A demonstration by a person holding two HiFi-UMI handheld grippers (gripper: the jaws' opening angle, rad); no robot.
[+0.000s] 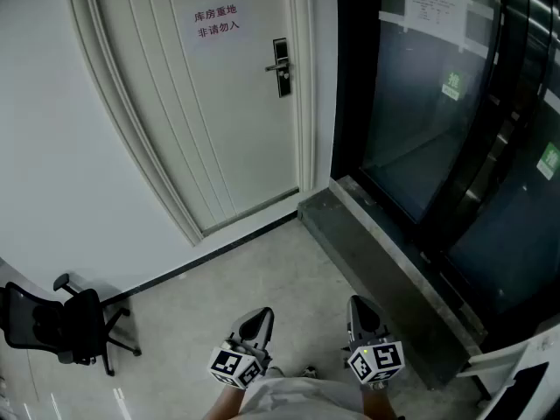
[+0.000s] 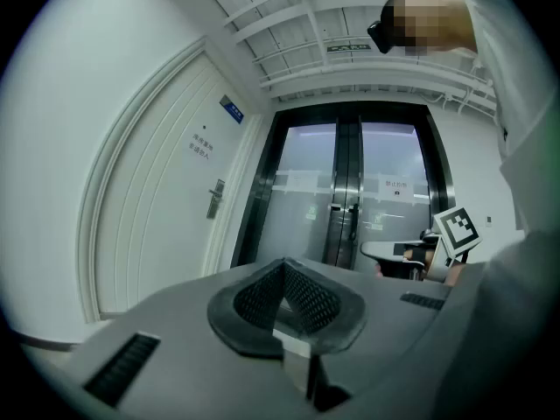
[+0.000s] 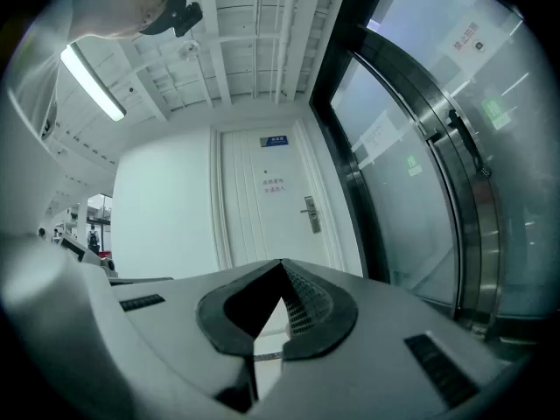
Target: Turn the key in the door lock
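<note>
A white door (image 1: 219, 103) with a paper sign stands across the room. Its dark lock plate with a lever handle (image 1: 280, 66) sits on the door's right side, also in the left gripper view as the lock plate (image 2: 215, 199) and in the right gripper view as the lock plate (image 3: 310, 213). No key can be made out at this distance. My left gripper (image 1: 260, 315) and right gripper (image 1: 359, 303) are held low and close to my body, far from the door. Both point level, the left gripper (image 2: 284, 265) and right gripper (image 3: 282, 265) shut with nothing between the jaws.
Dark glass doors (image 1: 437, 103) fill the right side behind a raised dark stone sill (image 1: 376, 252). A black office chair (image 1: 61, 322) stands at the lower left by the white wall. Pale floor lies between me and the door.
</note>
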